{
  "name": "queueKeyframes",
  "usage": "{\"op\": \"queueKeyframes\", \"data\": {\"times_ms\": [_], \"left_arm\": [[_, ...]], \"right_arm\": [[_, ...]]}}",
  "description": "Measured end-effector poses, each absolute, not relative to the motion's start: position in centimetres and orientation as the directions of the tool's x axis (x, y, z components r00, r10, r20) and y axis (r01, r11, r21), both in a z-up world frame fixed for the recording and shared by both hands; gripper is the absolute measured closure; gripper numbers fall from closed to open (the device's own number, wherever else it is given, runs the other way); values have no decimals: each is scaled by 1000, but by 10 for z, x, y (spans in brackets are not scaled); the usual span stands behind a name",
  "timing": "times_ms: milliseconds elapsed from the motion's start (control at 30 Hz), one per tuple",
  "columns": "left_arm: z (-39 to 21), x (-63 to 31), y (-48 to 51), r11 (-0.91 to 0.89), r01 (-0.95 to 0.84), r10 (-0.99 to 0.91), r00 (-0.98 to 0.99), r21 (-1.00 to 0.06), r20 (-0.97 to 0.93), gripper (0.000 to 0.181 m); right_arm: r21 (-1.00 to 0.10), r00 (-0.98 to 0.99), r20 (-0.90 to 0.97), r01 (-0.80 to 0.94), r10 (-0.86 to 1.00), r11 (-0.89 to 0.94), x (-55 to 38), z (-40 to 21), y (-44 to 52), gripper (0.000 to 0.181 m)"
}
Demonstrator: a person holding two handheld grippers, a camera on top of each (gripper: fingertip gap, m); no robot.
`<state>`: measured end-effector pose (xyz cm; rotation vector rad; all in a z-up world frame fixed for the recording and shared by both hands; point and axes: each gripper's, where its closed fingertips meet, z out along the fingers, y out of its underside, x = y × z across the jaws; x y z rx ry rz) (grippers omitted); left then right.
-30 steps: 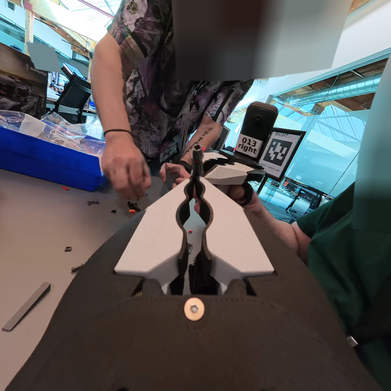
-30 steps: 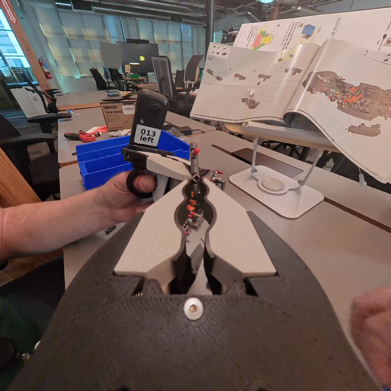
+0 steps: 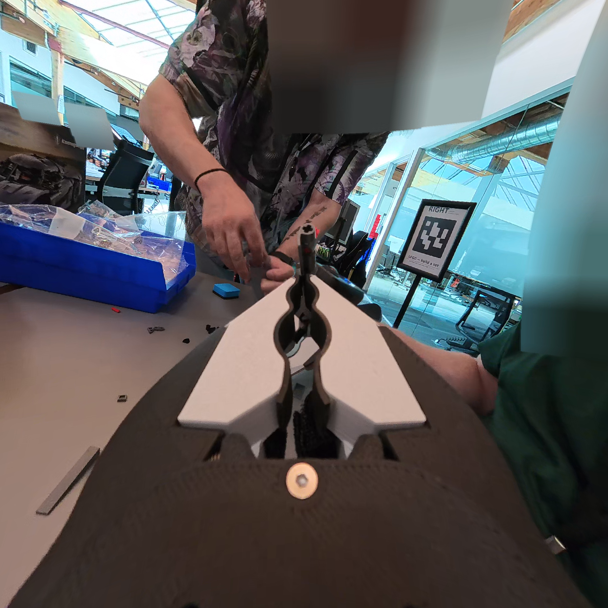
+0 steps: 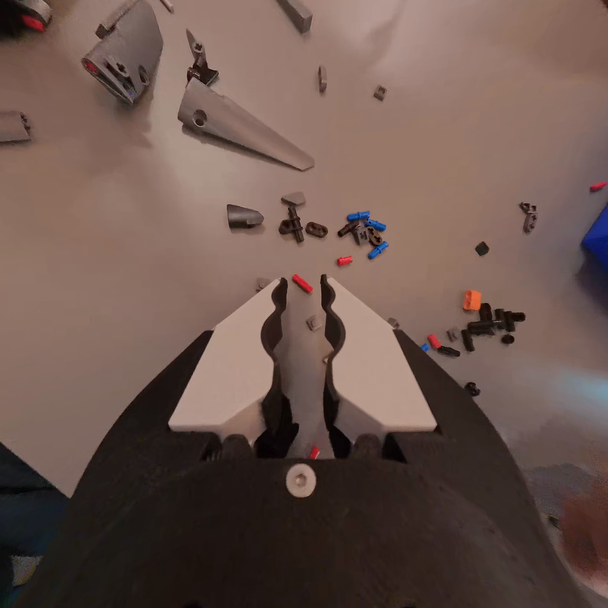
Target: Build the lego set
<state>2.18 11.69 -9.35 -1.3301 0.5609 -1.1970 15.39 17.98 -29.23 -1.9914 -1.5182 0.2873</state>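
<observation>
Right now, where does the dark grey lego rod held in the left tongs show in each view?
Left wrist view: the dark grey lego rod stands upright just above centre, clamped in the tips of the left tongs.
Right wrist view: not in it; the right tongs are open over a small red pin.
Shared landmark: the blue plastic bin, at left in the left view, apparently the blue corner at the right edge in the right view.

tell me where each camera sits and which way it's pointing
Left wrist view: sits on the left tongs, facing level across the grey table at a standing person; tongs shut on a dark grey lego rod; the holder's forearm shows at right.
Right wrist view: sits on the right tongs, facing down at loose pieces; tongs open around a red pin.
Shared: only the table; neither shows the other tongs.
</observation>
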Motion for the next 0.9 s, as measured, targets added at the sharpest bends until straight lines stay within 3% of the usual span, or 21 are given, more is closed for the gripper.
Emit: {"op": "queueKeyframes", "data": {"times_ms": [33,133,400,467,567,900], "left_arm": [[-94,22,117,-185,334,-885,353,-924,305,181],[-94,22,118,-187,331,-884,354,-925,305,181],[-101,24,122,-209,323,-879,352,-923,322,181],[-103,24,123,-214,320,-878,351,-923,326,181],[-105,25,125,-219,318,-877,351,-922,329,181],[-109,26,127,-231,310,-873,352,-922,338,181]], "right_arm": [[-577,321,181,800,930,-164,155,-296,182,161],[-564,312,155,807,937,-176,156,-307,185,160],[-625,308,-1,743,951,-241,150,-310,180,179],[-634,312,-16,732,950,-251,150,-310,179,178],[-629,320,9,738,948,-243,157,-309,180,162],[-634,299,-4,737,954,-234,157,-310,178,179]]}}
